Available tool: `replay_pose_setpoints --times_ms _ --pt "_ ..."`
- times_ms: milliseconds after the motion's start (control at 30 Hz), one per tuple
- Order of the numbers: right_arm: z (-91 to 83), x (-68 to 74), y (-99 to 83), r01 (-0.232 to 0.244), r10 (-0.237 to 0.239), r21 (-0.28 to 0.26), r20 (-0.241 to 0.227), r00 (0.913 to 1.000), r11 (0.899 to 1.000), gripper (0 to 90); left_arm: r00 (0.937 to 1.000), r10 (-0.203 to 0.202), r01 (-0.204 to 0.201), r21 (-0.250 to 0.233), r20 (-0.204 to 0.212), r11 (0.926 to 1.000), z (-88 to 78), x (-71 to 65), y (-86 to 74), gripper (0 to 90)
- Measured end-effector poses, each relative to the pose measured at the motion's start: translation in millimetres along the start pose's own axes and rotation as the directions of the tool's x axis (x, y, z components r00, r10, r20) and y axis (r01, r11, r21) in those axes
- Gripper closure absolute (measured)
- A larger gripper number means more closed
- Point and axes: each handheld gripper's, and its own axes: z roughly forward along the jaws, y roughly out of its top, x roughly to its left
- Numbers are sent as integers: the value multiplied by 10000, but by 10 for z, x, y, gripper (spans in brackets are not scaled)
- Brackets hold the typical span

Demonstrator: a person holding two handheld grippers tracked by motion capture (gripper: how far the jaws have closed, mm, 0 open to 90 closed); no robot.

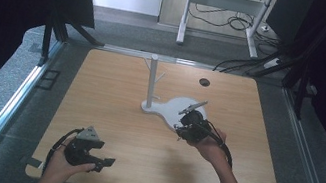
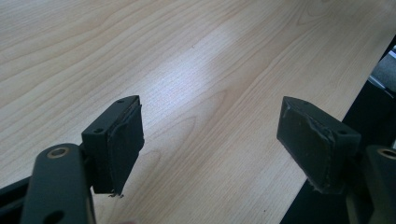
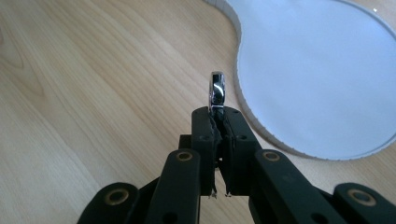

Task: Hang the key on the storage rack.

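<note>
From above, the right gripper [image 1: 184, 126] hovered at the white stand base [image 1: 176, 108] edge, the left gripper [image 1: 103, 162] low over the tabletop [image 1: 117, 109]. Left gripper view — jaws stood wide apart over bare wood. Right gripper view — jaws clamped a shiny metal ring [image 3: 217, 91] beside the base.

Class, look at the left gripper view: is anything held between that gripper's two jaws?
No, the left gripper has its jaws wide apart with bare wooden table between them.
</note>
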Motion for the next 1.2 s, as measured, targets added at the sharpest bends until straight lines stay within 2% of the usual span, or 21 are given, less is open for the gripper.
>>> replay_pose_setpoints --times_ms 500,1200 --pt "32 -128 126 -271 272 -159 34 9996 9995 845 10000 -6 6 -19 6 10000 6 -10 3 233" --pt "27 -208 378 -461 467 -331 193 9987 9984 845 10000 26 -26 -30 6 10000 -4 -8 4 233"
